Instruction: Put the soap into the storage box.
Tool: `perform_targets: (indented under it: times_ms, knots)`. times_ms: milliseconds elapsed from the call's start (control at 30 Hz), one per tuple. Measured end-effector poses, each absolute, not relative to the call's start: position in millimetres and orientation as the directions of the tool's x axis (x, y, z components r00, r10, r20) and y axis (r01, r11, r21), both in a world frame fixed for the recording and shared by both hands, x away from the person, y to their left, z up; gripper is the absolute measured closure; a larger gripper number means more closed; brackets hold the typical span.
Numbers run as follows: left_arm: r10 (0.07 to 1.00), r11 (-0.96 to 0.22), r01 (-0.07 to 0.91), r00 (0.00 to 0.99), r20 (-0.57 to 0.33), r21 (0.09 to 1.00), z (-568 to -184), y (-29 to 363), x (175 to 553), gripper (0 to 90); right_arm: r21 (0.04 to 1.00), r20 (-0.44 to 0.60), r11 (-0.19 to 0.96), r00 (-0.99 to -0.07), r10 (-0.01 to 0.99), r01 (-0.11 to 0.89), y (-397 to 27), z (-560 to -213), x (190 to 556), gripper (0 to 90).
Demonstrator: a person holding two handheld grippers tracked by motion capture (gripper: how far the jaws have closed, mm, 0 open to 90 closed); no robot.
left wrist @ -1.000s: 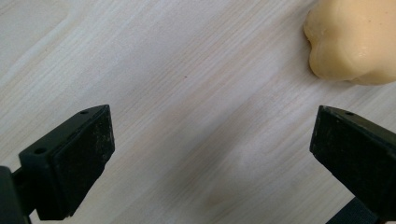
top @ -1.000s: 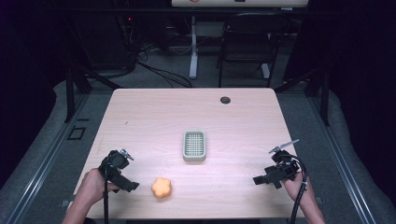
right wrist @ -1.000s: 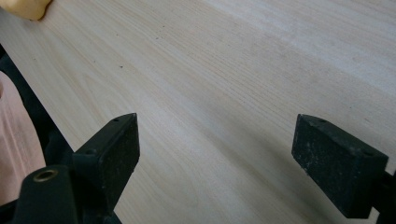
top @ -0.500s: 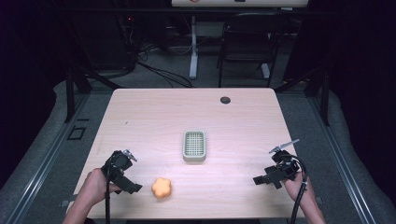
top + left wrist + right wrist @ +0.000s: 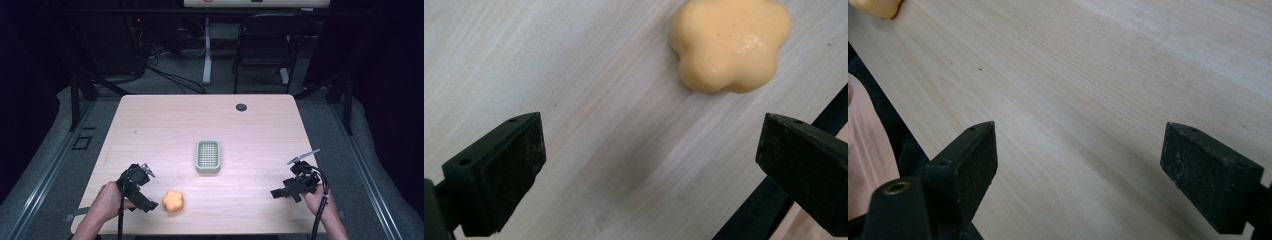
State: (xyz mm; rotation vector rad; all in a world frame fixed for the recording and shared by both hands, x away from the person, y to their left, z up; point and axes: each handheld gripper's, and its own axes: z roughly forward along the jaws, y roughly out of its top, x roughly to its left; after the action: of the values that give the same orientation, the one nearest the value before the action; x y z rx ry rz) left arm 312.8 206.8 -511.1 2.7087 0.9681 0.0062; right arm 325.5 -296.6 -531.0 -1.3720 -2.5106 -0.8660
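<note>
**High view: my left gripper closing in on the orange flower-shaped piece**

High view shows the orange flower-shaped piece [image 5: 173,201] lying flat on the table [image 5: 160,130] at about 7 o'clock from the small white basket [image 5: 208,156], near the front edge. My left gripper [image 5: 145,202] sits just beside it, at its 9 o'clock, not touching. My right gripper [image 5: 280,192] rests apart at roughly 4 o'clock from the basket, over bare wood.

In the left gripper view my jaws stand wide apart and released, with the piece [image 5: 730,44] ahead of them at about 1 o'clock, outside the gap between them. In the right gripper view my jaws are likewise spread, grasping nothing; a sliver of the piece [image 5: 878,7] shows at 11 o'clock.

I judge this to be the approach step: the grasp hasn't begun. The next move calls for me to push the left gripper forward and a little toward 1 o'clock, so the piece lies between the pads, then close gently, since it looks soft and glossy. The basket seems the likely destination.

I can read no brand, label or writing anywhere.
</note>
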Motion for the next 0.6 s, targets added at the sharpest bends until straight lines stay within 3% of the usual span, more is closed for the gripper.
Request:
perform_targets:
  times_ms: [600]
  knots:
    - [0.577,-0.791,0.577,0.814,-0.065,0.205,-515,176,308,0.0,0.4,0.406,0.418,-0.566,0.718,0.816,-295,-532,325,15.0]
